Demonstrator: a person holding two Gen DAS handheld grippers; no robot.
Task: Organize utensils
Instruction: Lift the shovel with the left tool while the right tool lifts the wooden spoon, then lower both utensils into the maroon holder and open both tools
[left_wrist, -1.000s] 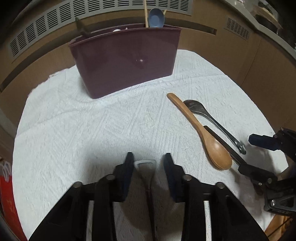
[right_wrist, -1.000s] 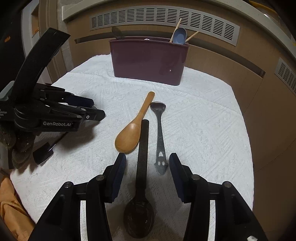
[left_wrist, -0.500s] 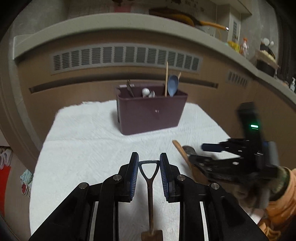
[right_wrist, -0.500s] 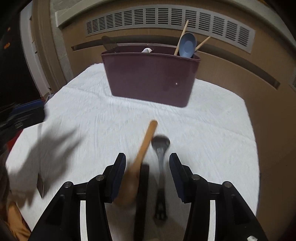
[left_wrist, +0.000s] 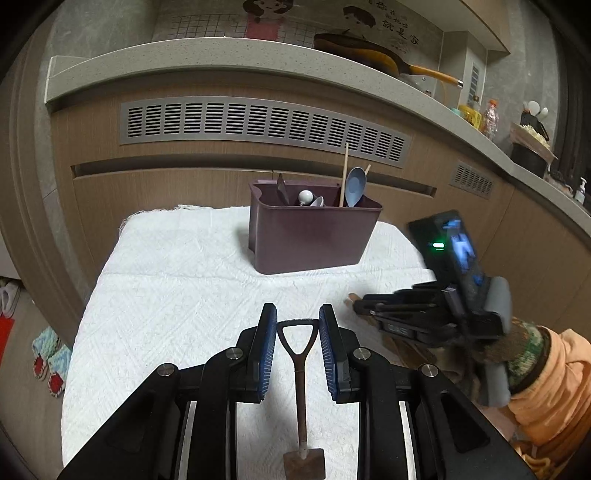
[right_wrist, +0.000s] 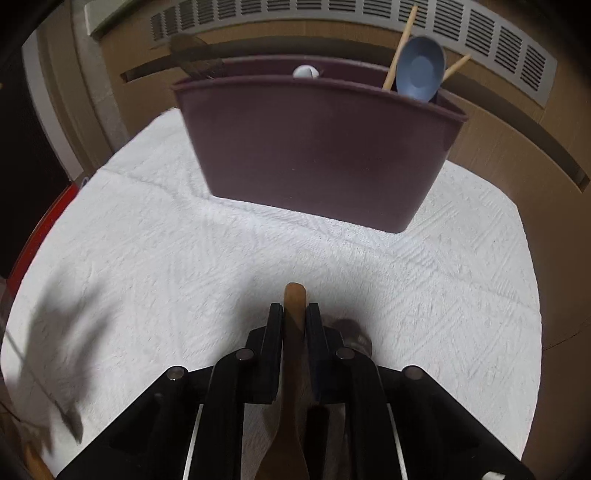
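A maroon utensil holder (left_wrist: 310, 236) stands at the back of the white cloth and holds a blue spoon (left_wrist: 355, 184), chopsticks and other utensils; it also shows in the right wrist view (right_wrist: 317, 155). My left gripper (left_wrist: 297, 325) is shut on the triangular handle of a small shovel-shaped spoon (left_wrist: 300, 373) and holds it above the cloth. My right gripper (right_wrist: 294, 314) is shut on the handle of the wooden spoon (right_wrist: 294, 306), low over the cloth. The right gripper shows in the left wrist view (left_wrist: 373, 306) at the right.
The white textured cloth (left_wrist: 177, 280) covers the table. A metal spoon bowl (right_wrist: 351, 330) and a dark utensil lie just right of the right gripper. A wooden cabinet with a vent grille (left_wrist: 258, 125) stands behind the table. Slippers (left_wrist: 51, 362) lie on the floor at the left.
My left gripper has lifted the shovel-shaped spoon off the cloth. My right gripper has moved forward and closed on the wooden spoon's handle.
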